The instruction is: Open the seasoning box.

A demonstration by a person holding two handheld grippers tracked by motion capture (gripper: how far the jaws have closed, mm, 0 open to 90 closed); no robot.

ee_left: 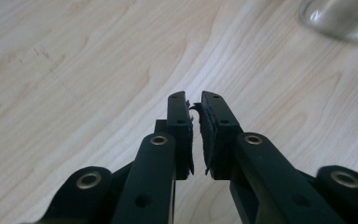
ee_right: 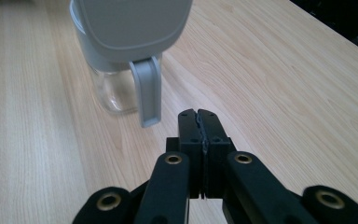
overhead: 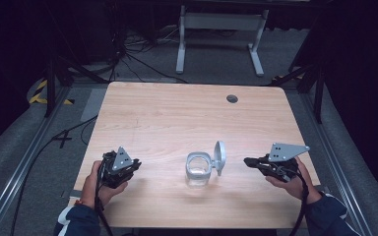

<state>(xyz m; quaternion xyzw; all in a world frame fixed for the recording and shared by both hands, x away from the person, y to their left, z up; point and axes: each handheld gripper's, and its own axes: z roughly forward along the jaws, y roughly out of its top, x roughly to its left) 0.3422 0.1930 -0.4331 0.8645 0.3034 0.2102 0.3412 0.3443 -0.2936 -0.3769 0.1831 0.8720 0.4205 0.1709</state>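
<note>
Resting on the table (overhead: 142, 113) with nothing held, left tongs (ee_left: 195, 105) all but together and right tongs (ee_right: 199, 113) pressed together, jar (overhead: 198, 169) between them, lid (overhead: 220, 156) flipped up toward the right tongs; probably next: parting, then reaching for the lid.

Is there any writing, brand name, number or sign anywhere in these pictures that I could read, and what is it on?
None can be read.
The glass jar and its open grey lid: no label or print visible.
The grey plates on the left gripper and right gripper: plain, with small holes.
The wooden table: bare wood grain, no marks that read as text.
Yellow and black striped tape on the floor: a warning pattern, no words.
</note>
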